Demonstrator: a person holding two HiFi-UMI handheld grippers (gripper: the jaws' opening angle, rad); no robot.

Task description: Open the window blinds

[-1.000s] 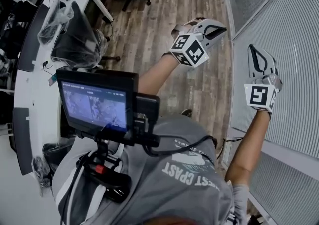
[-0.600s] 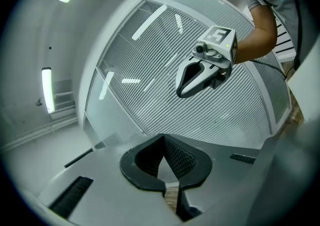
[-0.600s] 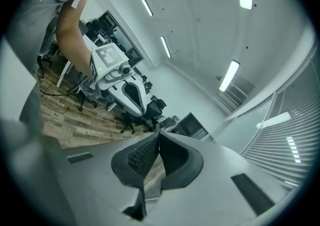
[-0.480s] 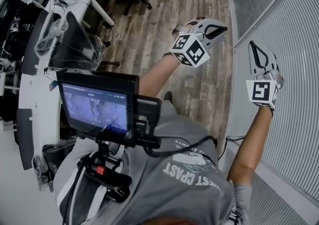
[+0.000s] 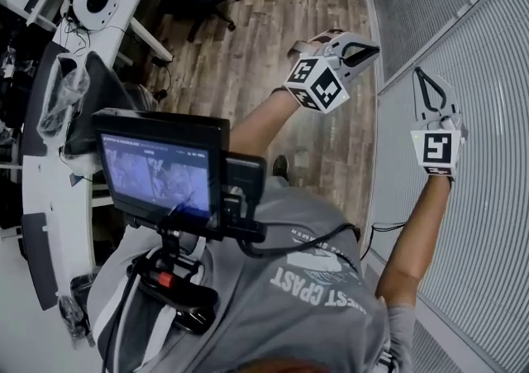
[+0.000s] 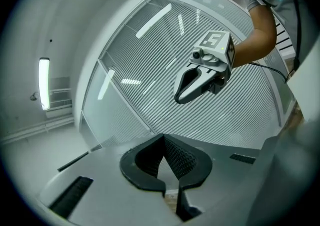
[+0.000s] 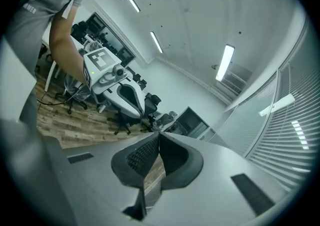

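Both sets of fingers are pressed together, empty — left gripper over the wood floor, right gripper close by the window blinds, which run along the right side, slats looking shut. I'd locate the wand or cord first, then spread the fingers before reaching. Problem is, no view shows either — the blinds run off-frame.
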